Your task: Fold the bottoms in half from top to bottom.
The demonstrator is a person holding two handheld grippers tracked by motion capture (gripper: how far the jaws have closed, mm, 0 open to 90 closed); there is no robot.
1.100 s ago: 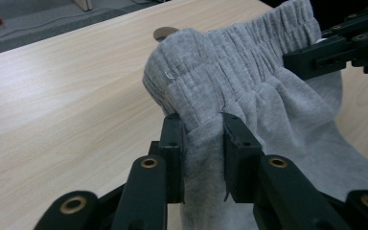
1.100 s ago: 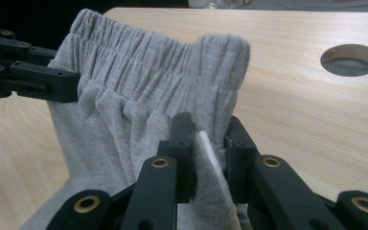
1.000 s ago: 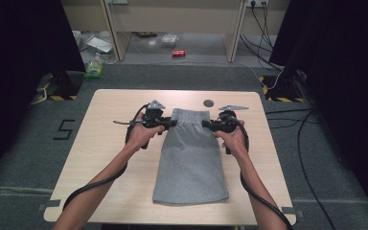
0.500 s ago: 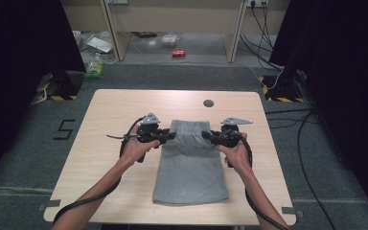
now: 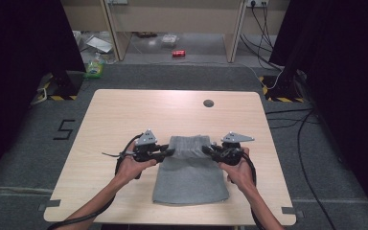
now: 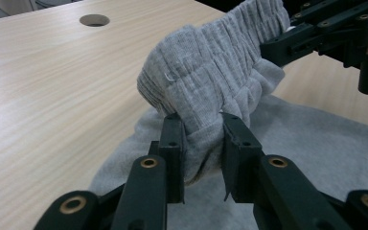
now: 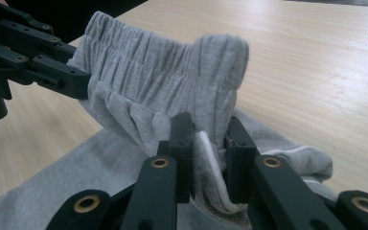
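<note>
A grey ribbed-knit fabric garment with an elasticated waistband [image 5: 190, 165] lies on the light wooden tabletop [image 5: 124, 115], near the person's edge and roughly midway between left and right. Its far end, the gathered waistband, is lifted off the surface and folded toward the near side, while the lower part lies flat on the wood. The left gripper [image 5: 168, 152], held in the person's left hand [image 5: 133, 165], is clamped on the left corner of the waistband; in the left gripper view its two black jaws pinch a thick fold of the ribbed cloth [image 6: 206, 96] between them [image 6: 203, 143]. The right gripper [image 5: 206, 151], held in the right hand [image 5: 238, 170], is likewise closed on the right corner of the waistband; in the right gripper view the jaws squeeze the bunched grey cloth [image 7: 163, 91] together with a white inner seam edge [image 7: 210, 160]. Each gripper view also takes in the opposite gripper at the far end of the stretched waistband. Both forearms enter from the near edge, and a dark cable [image 5: 84, 218] trails from the left gripper along the left arm. A small round dark hole [image 5: 208, 103] sits in the tabletop at the far side, well apart from the garment. Beyond the tabletop, a red can [image 5: 178, 53] lies on the floor.
</note>
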